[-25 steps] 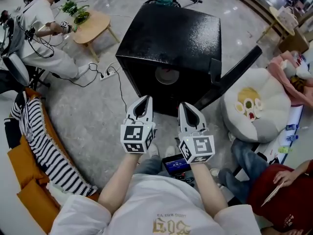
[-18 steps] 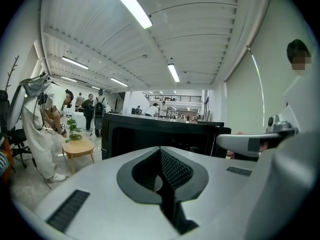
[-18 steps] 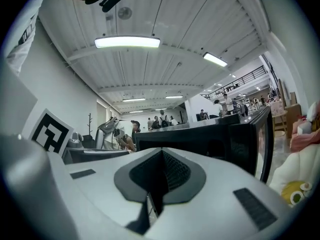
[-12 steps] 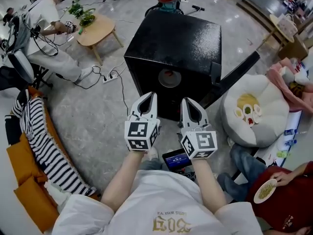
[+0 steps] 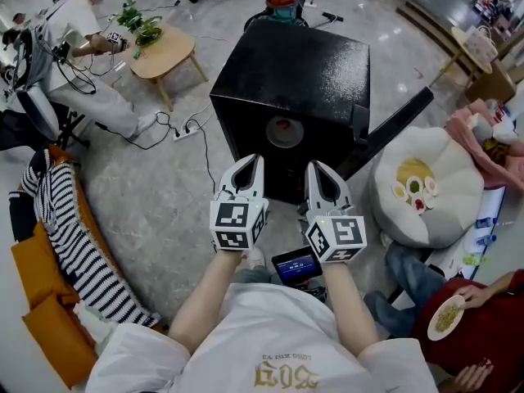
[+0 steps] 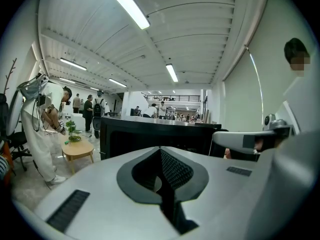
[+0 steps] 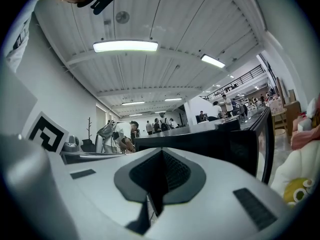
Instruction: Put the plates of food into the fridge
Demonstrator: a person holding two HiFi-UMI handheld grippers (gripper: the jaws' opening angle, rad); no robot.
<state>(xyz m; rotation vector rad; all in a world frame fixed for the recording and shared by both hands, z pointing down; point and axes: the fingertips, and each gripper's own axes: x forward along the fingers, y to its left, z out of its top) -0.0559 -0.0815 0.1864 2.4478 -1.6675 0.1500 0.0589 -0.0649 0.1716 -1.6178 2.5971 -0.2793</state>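
- Your left tongs (image 5: 250,162) are clenched, the tips meeting with nothing between them. The left gripper view shows only the hollow between the pads (image 6: 161,151).
- Your right tongs (image 5: 316,167) are clenched the same way and carry nothing (image 7: 161,151).
- You hold the pair side by side, close but apart, tips pointing forward at the black fridge (image 5: 295,64). This looks like a resting pose between steps, not a reach.
- The fridge stands just ahead of both tips. Its door (image 5: 393,129) hangs open beyond your right tongs, so the way in is clear.
- Ahead of the tips and between them, inside the dark opening, there is a round dish (image 5: 284,129). It is probably a plate already put away, though what it holds is too small to tell.
- The only plate of food (image 5: 446,316) in plain sight is behind and to the right of your right tongs. It sits in the hand of a seated person in red, likely ready to be handed over.
- To take it, you would need to turn the right tongs back that way and part the jaws before closing on the rim.
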